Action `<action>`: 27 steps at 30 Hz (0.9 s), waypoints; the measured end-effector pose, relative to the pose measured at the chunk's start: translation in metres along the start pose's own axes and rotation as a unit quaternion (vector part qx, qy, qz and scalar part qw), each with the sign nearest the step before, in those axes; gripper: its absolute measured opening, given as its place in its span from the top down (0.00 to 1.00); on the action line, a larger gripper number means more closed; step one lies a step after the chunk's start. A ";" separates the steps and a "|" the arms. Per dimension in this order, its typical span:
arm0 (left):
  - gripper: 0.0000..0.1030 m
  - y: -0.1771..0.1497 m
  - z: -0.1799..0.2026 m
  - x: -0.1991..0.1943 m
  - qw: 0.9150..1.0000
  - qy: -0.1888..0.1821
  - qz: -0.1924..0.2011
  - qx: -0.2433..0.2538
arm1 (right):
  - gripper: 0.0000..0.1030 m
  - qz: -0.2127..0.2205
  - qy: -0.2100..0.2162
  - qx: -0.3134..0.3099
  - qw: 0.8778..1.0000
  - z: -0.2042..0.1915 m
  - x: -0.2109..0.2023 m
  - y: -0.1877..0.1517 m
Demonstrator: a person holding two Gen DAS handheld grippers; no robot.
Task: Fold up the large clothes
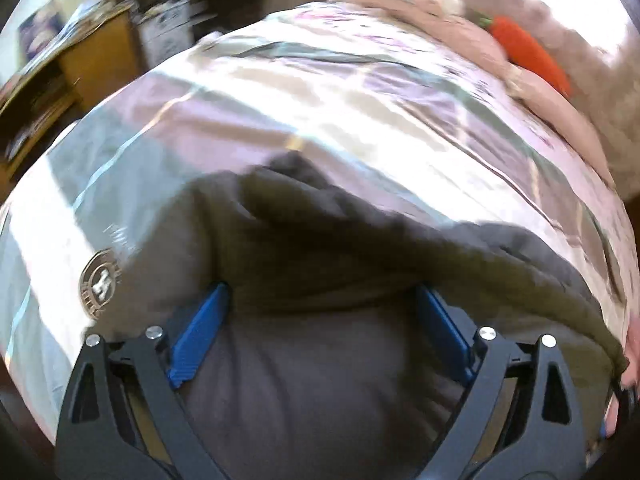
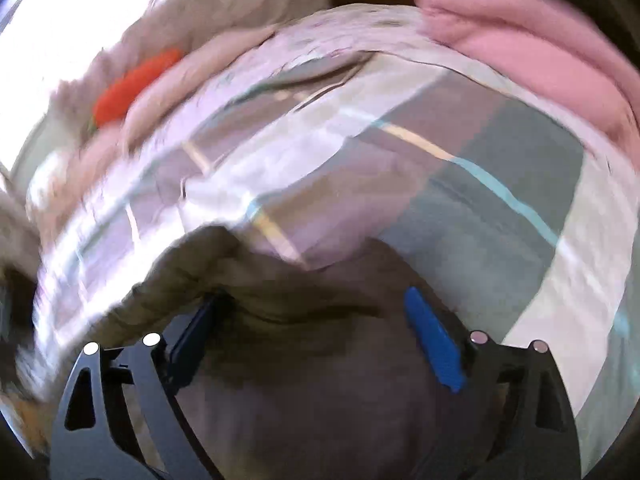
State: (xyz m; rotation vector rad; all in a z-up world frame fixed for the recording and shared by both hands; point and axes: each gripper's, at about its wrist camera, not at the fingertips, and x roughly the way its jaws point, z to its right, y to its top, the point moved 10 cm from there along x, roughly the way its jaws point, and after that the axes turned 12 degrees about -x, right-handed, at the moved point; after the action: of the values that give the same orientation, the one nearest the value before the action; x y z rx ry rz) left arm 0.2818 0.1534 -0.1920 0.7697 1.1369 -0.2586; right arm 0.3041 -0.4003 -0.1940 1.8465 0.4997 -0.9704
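Note:
A large grey-brown garment [image 1: 320, 264] lies bunched on a bed with a pastel striped cover [image 1: 360, 120]. My left gripper [image 1: 322, 292] is open, its blue pads [image 1: 198, 332] spread wide, with the garment lying between and over them. In the right wrist view the same garment [image 2: 304, 320] fills the lower middle. My right gripper [image 2: 316, 300] is open too, blue pads [image 2: 434, 344] wide apart over the cloth. Both views are motion-blurred. Whether the pads touch the cloth is unclear.
An orange carrot-shaped plush [image 1: 528, 54] lies by pinkish pillows [image 1: 460, 28] at the far right of the bed; it also shows in the right wrist view [image 2: 132, 86]. A pink folded blanket [image 2: 540, 52] lies at the far right. A wooden shelf unit [image 1: 80, 68] stands left of the bed.

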 end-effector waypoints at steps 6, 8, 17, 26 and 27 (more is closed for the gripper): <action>0.08 0.039 -0.050 -0.033 0.993 0.014 0.056 -0.102 | 0.11 0.027 0.097 -0.094 0.990 -0.089 -0.055 -0.001; 0.08 0.043 -0.060 -0.037 0.991 0.006 0.054 -0.126 | 0.11 -0.002 0.143 -0.149 0.978 -0.143 -0.065 -0.026; 0.08 0.048 -0.099 -0.065 0.981 -0.005 0.038 -0.190 | 0.11 -0.064 0.212 -0.409 0.885 -0.298 -0.105 -0.168; 0.04 0.019 -0.142 -0.075 0.972 0.000 -0.040 -0.232 | 0.01 0.035 0.038 -0.493 0.868 -0.304 -0.058 -0.143; 0.04 0.015 -0.140 -0.066 0.974 0.002 -0.060 -0.217 | 0.01 0.038 0.041 -0.471 0.881 -0.304 -0.064 -0.134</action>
State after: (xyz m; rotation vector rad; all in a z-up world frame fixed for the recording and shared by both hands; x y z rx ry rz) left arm 0.1614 0.2451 -0.1561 0.3163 1.1915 -0.1020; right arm 0.2968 -0.0653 -0.1492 1.0037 0.7728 -0.4412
